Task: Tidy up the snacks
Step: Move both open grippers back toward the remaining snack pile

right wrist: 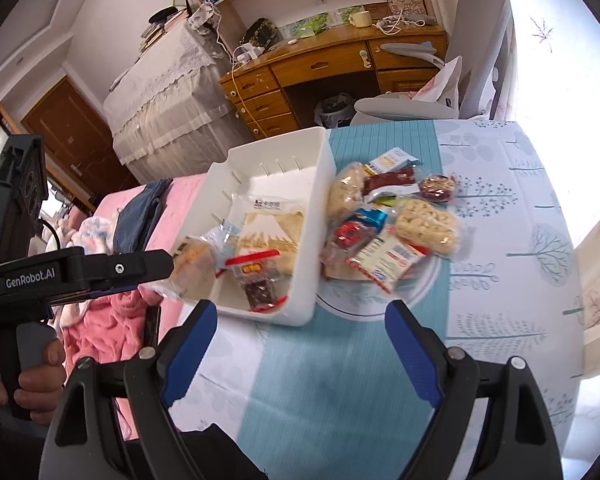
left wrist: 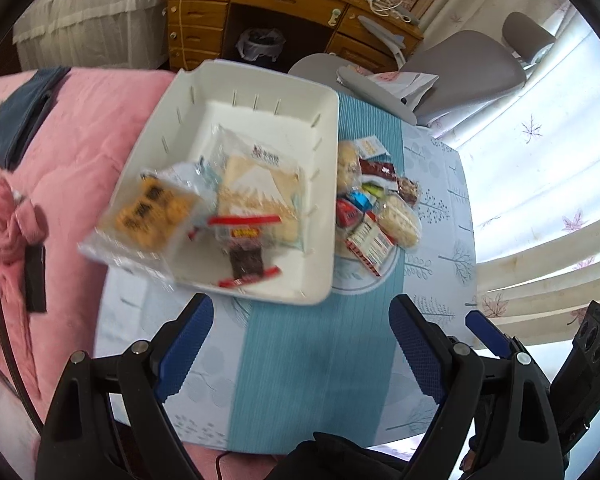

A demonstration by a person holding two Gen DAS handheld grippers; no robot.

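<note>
left wrist: steep, over table | right wrist: shallower, from right | shared: white bin (left wrist: 320,184)

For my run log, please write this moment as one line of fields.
left gripper: open, empty | right gripper: open, empty | white bin: holds some snacks | snack pile: on plate beside bin

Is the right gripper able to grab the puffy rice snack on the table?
Probably yes: the right gripper is open and empty, and the rice snack lies on top of the pile, with nothing between them.
</note>
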